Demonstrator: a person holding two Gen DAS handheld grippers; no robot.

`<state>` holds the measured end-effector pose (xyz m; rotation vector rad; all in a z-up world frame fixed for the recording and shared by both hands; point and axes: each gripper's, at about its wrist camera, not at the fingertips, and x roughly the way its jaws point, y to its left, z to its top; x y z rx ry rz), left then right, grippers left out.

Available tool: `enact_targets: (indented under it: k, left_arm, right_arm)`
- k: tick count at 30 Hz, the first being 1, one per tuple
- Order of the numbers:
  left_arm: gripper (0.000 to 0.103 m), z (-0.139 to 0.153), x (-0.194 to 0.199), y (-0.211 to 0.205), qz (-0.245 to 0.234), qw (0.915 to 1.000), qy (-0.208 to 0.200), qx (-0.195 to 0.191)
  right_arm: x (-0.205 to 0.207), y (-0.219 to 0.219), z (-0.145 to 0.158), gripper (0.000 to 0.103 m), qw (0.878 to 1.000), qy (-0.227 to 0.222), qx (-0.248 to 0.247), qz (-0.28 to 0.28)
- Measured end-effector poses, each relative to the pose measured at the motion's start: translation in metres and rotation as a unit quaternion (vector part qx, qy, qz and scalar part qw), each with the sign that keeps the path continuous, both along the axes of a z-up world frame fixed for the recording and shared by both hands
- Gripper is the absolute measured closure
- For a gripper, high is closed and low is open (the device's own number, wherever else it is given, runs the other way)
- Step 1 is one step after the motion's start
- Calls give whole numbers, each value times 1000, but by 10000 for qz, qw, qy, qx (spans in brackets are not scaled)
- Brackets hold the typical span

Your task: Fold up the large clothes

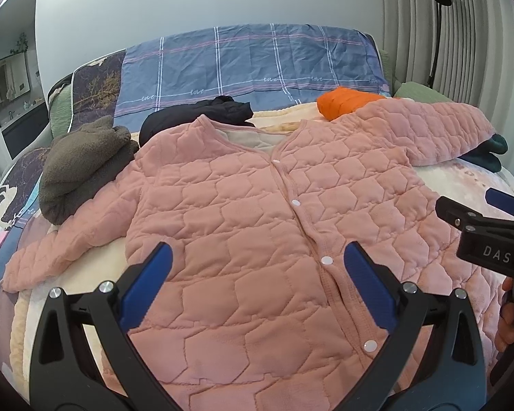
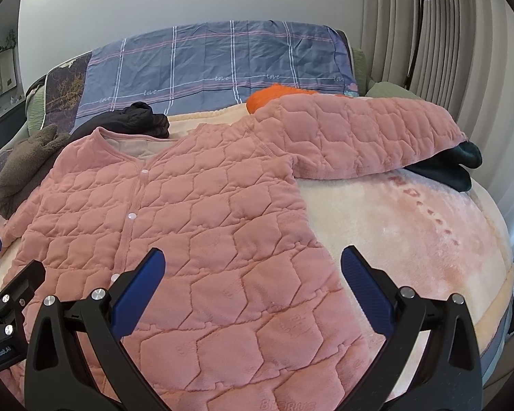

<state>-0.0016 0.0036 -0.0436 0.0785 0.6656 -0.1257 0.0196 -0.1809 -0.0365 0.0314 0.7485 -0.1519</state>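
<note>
We see a pink jacket (image 1: 243, 212) spread flat on the bed (image 2: 411, 226), buttoned; left tool (image 1: 257, 274) and right tool (image 2: 253, 274) both hover apart, holding nothing.

Two low, near views sharing the jacket (image 1: 257, 212)

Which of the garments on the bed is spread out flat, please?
The pink quilted jacket; the brown fleece, black, orange and teal garments are bundled.

The pink quilted jacket's (image 2: 195, 226) hem runs off both views' lower edges. Its sleeve covers most of an orange garment (image 1: 342, 101) and a dark teal one (image 2: 452, 164).
</note>
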Motion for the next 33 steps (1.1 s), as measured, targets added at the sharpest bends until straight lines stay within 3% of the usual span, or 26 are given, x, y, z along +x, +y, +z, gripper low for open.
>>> enact_targets:
  k: [6,11,15,18,21,22,26,27,30,33]
  left_arm:
    - [3,-2,5,20,98,9991,82,-402]
    - [28,-11,15,71,546,9920,359,-1081]
    - [44,-30,17,129,989,9769,664,-1775]
    - [45,-45,15,188,1663,9522,818,-2430]
    - [29,-59,11,252,2477,9234,822,-2816]
    - [27,-66,9,282,2874,9091,830,-2898]
    - [28,-90,7,358,3610,8702,819,-3252]
    - [29,-99,7,380,3855,8550,838,-3367]
    - [34,-119,7,417,4227,8266,861,-3614]
    - [41,-128,10,431,4279,8106,808,-3915]
  right_arm:
    - [1,0,-3,1,9994,96,277,177]
    - [3,6,-3,1,9995,103,37,300]
    - [8,9,-3,1,9989,149,-181,411]
    - [11,12,-2,1,9984,154,-296,456]
    - [13,16,-1,1,9980,141,-338,523]
    - [13,16,-2,1,9978,162,-347,543]
    - [18,17,-8,1,9973,293,-403,536]
    - [20,17,-9,1,9973,329,-395,522]
    - [24,17,-9,1,9974,369,-334,530]
    - [28,21,-7,1,9970,334,-431,549]
